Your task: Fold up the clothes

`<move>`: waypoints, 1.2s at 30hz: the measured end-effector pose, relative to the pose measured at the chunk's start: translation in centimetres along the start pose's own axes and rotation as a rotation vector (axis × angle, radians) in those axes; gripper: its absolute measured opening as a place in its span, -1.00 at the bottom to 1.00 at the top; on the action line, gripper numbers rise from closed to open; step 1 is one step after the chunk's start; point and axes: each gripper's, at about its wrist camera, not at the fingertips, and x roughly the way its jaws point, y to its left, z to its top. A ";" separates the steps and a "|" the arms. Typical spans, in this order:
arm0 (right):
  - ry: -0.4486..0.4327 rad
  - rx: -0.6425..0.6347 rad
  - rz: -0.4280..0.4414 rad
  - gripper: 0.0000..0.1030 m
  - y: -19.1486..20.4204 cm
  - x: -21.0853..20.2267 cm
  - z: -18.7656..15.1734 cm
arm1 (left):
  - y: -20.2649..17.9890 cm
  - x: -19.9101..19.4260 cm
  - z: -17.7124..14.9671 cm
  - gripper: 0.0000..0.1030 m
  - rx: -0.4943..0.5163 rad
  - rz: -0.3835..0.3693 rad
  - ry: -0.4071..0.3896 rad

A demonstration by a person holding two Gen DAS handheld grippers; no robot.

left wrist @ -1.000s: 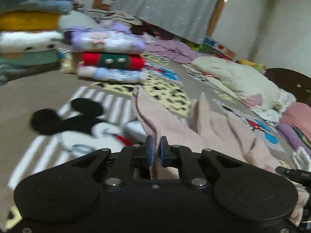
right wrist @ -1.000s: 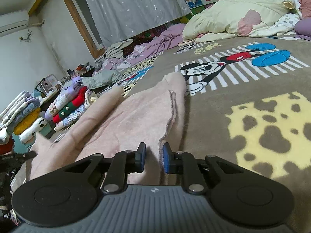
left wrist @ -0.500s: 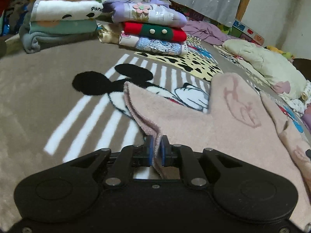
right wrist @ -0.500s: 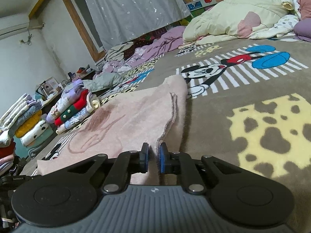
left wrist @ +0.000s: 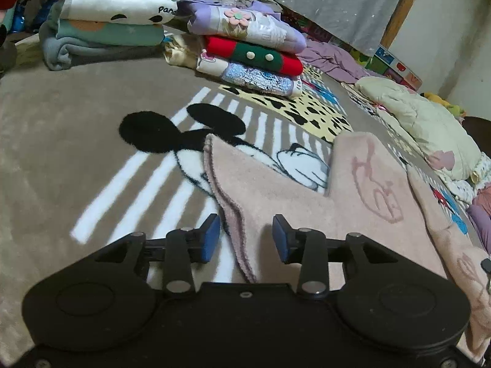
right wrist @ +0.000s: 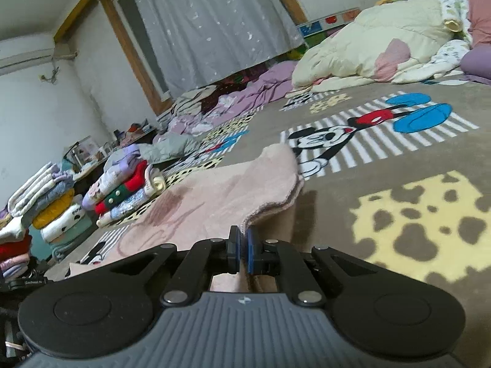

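Note:
A pink fleece garment with a faint red print lies spread flat on the cartoon-mouse blanket. My left gripper is open, its blue pads on either side of the garment's hemmed edge without touching it. In the right wrist view the same pink garment stretches away to the left, and my right gripper is shut on its near edge, holding that corner slightly off the blanket.
Two stacks of folded clothes sit at the far side of the blanket. A cream quilt and purple bedding lie farther back, with unfolded clothes near the curtain.
My left gripper lowered the garment onto the blanket and then opened, letting go of the edge. My right gripper closed fully on its edge and stays on it.

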 end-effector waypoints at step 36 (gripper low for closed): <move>-0.087 -0.133 -0.462 -0.36 -4.4 -9.1 -1.5 | -1.6 -2.8 0.0 0.13 0.025 -0.014 -0.044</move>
